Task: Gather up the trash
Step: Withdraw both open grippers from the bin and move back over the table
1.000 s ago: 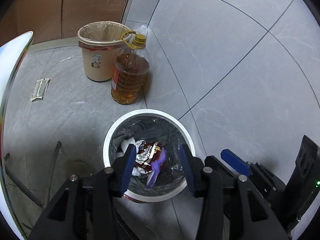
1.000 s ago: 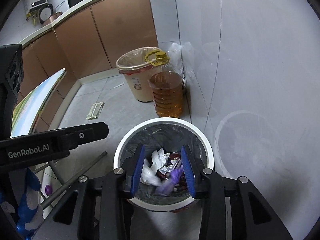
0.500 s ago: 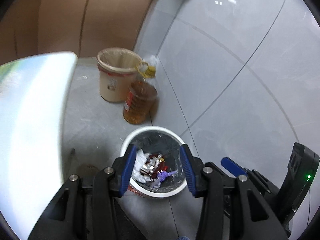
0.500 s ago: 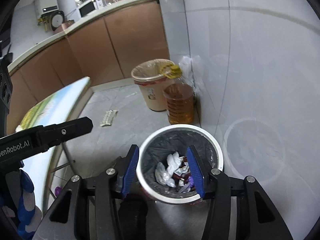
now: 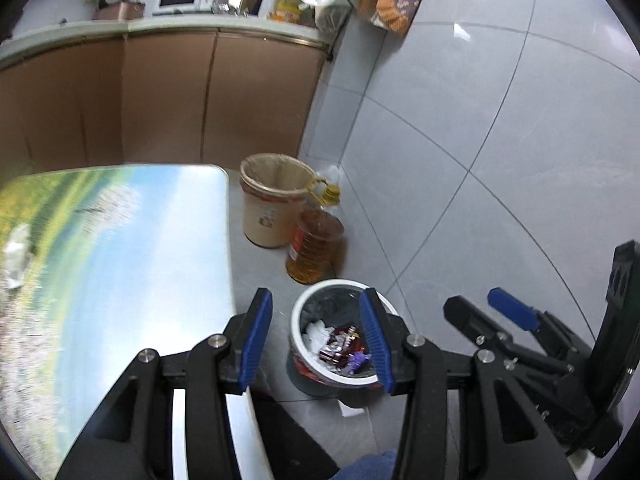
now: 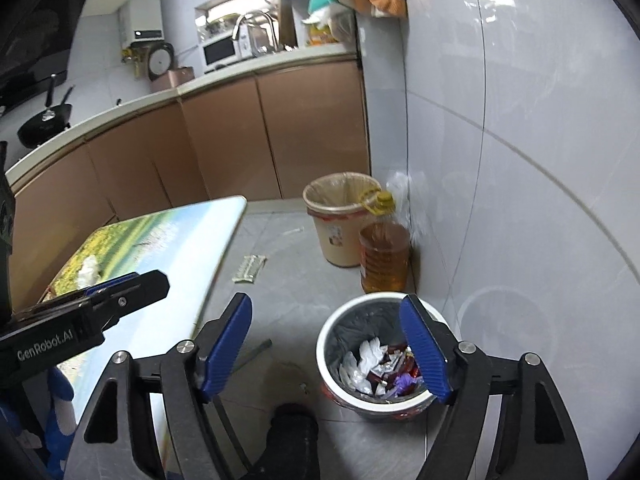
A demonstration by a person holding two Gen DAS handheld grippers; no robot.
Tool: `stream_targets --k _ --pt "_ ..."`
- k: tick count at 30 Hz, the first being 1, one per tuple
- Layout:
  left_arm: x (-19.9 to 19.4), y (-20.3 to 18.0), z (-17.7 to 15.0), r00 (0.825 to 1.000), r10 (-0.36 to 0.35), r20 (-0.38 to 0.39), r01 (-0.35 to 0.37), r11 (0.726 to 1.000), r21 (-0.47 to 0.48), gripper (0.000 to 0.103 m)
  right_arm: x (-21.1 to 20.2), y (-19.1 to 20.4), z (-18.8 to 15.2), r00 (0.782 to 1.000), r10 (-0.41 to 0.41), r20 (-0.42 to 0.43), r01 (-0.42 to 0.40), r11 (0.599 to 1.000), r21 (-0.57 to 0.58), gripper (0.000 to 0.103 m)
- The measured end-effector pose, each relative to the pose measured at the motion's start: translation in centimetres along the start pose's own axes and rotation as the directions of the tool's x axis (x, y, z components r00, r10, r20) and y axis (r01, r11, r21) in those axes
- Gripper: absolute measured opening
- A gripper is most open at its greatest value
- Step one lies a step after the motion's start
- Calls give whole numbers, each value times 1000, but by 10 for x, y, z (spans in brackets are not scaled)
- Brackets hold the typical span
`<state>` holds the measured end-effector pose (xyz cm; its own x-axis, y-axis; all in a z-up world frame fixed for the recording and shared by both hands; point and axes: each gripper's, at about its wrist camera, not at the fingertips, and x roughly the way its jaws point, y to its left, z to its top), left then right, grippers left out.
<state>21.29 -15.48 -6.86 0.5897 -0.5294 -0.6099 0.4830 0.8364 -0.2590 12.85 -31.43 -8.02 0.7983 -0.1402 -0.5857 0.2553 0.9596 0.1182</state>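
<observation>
Both grippers empty, left gripper [image 5: 316, 338] and right gripper [image 6: 326, 346] spread wide above the white bin [image 6: 332, 334] holding wrappers, so risk: crumpled tissue [image 6: 88, 270] on the table [image 6: 172, 248] and floor wrapper [image 6: 250, 268] get missed or a jaw clips the table edge.

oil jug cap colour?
Yellow, with a yellow handle; the oil jug shows best in the right wrist view.
</observation>
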Motion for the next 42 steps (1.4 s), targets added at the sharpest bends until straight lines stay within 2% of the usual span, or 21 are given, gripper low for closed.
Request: stream_targets --k 6,9,11,13,18,21,24,37,42 --pt "-49 9 -3 992 85 93 -87 996 15 52 -25 16 9 999 -18 46 19 999 -31 79" --pt "-68 16 -6 983 129 128 -131 991 4 58 -40 25 11 996 -34 83 38 998 -47 79" --pt "-83 22 -10 977 150 152 -150 989 -9 58 -50 31 13 993 -38 114 45 998 -54 84" --pt "-96 27 -13 971 164 172 -163 986 -20 59 -62 35 14 989 -33 146 42 997 -62 89" --pt "-126 32 -19 948 206 243 -200 979 -47 65 -84 48 16 982 -5 191 22 996 -85 92" --pt "-141 32 -21 938 216 272 -208 976 -59 65 -94 57 15 980 23 199 -2 994 -106 94" --pt "-154 34 -24 927 223 301 -214 975 -64 65 -102 65 12 976 33 214 -6 992 -128 103" --pt "-199 20 -40 896 261 358 -267 963 -36 65 -144 84 8 947 71 313 -21 987 -160 103" --pt "-217 13 -44 874 285 394 -295 955 -37 67 -163 88 4 929 80 361 -18 985 -171 103"
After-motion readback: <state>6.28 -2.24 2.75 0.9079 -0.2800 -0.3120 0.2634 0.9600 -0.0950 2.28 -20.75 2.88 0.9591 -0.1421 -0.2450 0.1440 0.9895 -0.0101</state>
